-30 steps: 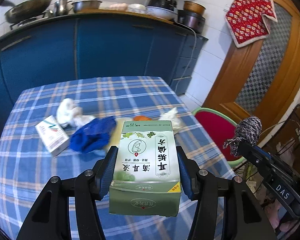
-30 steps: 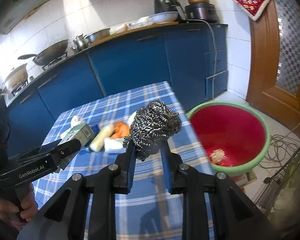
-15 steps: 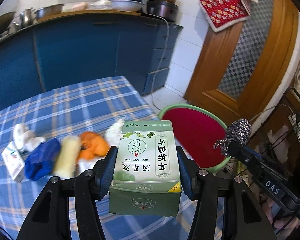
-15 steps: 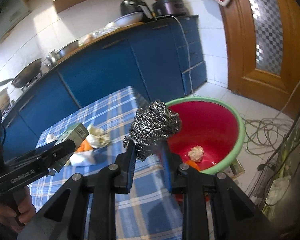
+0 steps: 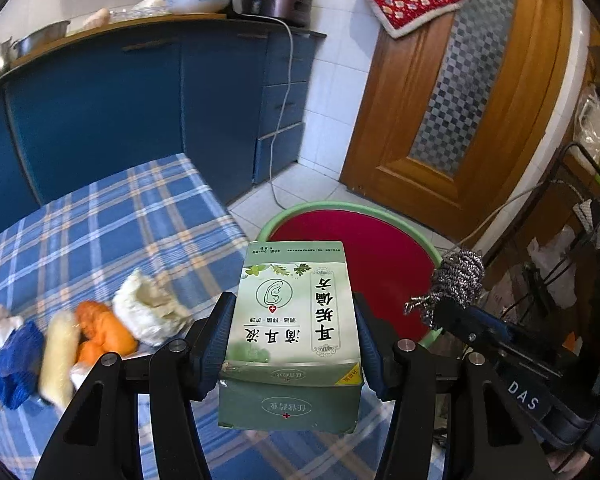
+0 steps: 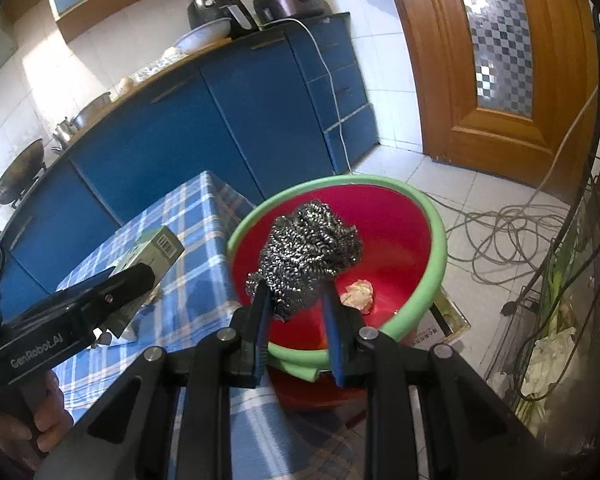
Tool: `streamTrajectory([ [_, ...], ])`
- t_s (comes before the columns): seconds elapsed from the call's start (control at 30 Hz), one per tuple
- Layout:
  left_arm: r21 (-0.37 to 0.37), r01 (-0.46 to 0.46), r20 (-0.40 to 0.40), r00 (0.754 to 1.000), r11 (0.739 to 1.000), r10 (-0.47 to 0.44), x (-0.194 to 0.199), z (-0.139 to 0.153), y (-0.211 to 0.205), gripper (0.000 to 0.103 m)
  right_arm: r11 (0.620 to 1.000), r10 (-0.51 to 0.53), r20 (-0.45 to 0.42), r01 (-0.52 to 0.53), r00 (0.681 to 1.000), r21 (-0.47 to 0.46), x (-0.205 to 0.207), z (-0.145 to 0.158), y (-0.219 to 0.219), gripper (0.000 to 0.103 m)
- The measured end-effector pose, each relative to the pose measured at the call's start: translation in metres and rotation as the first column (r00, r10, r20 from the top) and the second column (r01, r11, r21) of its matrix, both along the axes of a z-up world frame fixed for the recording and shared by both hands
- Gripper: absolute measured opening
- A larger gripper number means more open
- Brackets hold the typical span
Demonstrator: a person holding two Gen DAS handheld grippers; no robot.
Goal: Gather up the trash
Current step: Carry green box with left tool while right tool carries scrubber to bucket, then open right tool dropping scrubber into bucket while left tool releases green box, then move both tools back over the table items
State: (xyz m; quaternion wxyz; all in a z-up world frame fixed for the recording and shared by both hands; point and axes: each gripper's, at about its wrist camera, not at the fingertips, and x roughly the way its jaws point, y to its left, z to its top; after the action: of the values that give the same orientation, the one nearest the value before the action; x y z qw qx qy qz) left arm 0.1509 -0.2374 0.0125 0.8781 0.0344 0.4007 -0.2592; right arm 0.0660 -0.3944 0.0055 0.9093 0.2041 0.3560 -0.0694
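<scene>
My left gripper (image 5: 294, 312) is shut on a green medicine box (image 5: 294, 332), held above the table's right edge, close to the red basin (image 5: 384, 248) with a green rim. In the right wrist view that box (image 6: 156, 252) shows at the left, clamped by the left gripper (image 6: 140, 276). My right gripper (image 6: 296, 296) is shut on a steel wool scrubber (image 6: 310, 240), which hangs over the red basin (image 6: 396, 224). The scrubber (image 5: 458, 280) also shows at the right of the left wrist view. A crumpled paper wad (image 6: 358, 294) lies inside the basin.
On the blue plaid tablecloth (image 5: 112, 232) lie a white wad (image 5: 148, 312), orange peel (image 5: 102, 332), a yellowish piece (image 5: 58, 356) and a blue cloth (image 5: 14, 364). Blue cabinets (image 5: 140, 100) stand behind, a wooden door (image 5: 460, 92) at right. Cables (image 6: 500, 224) lie on the floor.
Both grippers have swung right, from over the table toward the basin, each still holding its item. The scrubber went from above the tablecloth to above the basin.
</scene>
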Motion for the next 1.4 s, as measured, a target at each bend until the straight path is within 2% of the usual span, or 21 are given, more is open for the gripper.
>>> streamTrajectory([
  [0.5, 0.044, 0.048, -0.044, 0.998, 0.998, -0.047, 0.039, -0.033, -0.047, 0.060, 0.999, -0.036, -0.059, 0.037, 0.998, 0.012, 0.014, -0.023, -0.020, 0.027],
  [0.63, 0.030, 0.052, -0.052, 0.997, 0.998, -0.050, 0.043, -0.035, -0.048, 0.066, 0.999, -0.045, -0.077, 0.046, 0.996, 0.012, 0.017, -0.029, -0.024, 0.027],
  [0.9, 0.035, 0.018, -0.048, 0.999, 0.999, -0.017, 0.046, -0.034, -0.040, 0.066, 0.999, -0.040, -0.084, 0.042, 0.996, 0.018, 0.025, -0.035, -0.028, 0.028],
  [1.1, 0.040, -0.018, -0.033, 0.999, 0.999, 0.019, 0.046, -0.030, -0.029, 0.066, 0.999, -0.029, -0.094, 0.031, 0.995, 0.021, 0.035, -0.038, -0.029, 0.037],
  [1.23, 0.040, -0.032, -0.029, 0.999, 0.999, 0.033, 0.044, -0.026, -0.024, 0.066, 1.000, -0.024, -0.081, 0.025, 0.996, 0.009, 0.035, -0.034, -0.026, 0.050],
  [1.4, 0.034, -0.041, -0.017, 0.999, 0.999, 0.042, 0.035, -0.018, -0.015, 0.066, 1.000, -0.021, -0.060, 0.021, 0.998, 0.013, 0.028, -0.026, -0.024, 0.051],
])
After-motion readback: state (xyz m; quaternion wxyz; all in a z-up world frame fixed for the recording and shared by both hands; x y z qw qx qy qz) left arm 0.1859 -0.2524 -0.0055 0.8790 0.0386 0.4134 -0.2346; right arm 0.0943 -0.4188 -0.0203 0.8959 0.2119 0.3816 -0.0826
